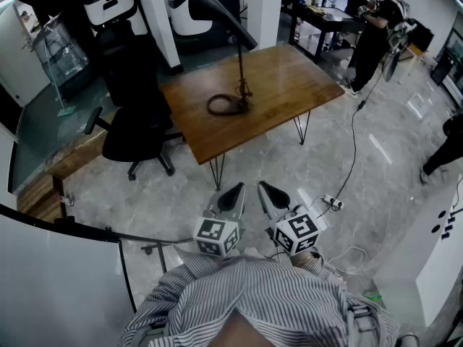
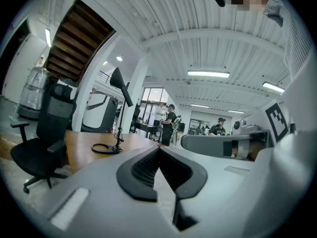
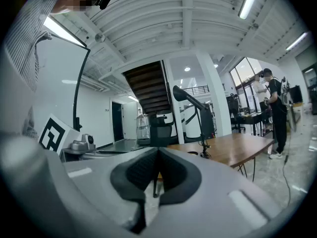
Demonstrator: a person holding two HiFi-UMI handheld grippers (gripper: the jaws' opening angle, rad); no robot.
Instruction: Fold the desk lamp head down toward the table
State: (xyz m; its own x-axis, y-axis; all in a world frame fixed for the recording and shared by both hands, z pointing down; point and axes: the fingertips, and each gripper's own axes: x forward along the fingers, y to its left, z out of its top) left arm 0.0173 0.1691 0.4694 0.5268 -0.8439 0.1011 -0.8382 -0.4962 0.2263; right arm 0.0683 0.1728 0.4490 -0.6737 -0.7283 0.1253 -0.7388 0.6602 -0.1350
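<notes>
Head view: lamp (image 1: 240,56) upright on table (image 1: 289,85), well apart from both grippers. Left gripper (image 1: 233,195), right gripper (image 1: 273,195) fully closed, empty. Risk: shoving head (image 1: 217,9) one-sided, unbraced lamp tips or slides.

Worn above: striped shirt (image 1: 275,302), grey and white, long-sleeved, fine vertical stripes. Held in front: left tool (image 1: 233,196) and right tool (image 1: 273,197), light grey moulded shells tapering to black tips. Behind each tip: left marker cube (image 1: 216,236) and right marker cube (image 1: 297,231), white faces printed with black square patterns. Left gripper view: black ribbed pads (image 2: 143,170) within a rounded black rim; pale rectangular inlay (image 2: 69,208) on the grey shell. Right gripper view: black ribbed right pads (image 3: 132,175), grey shell, striped sleeve (image 3: 27,43) at upper left
</notes>
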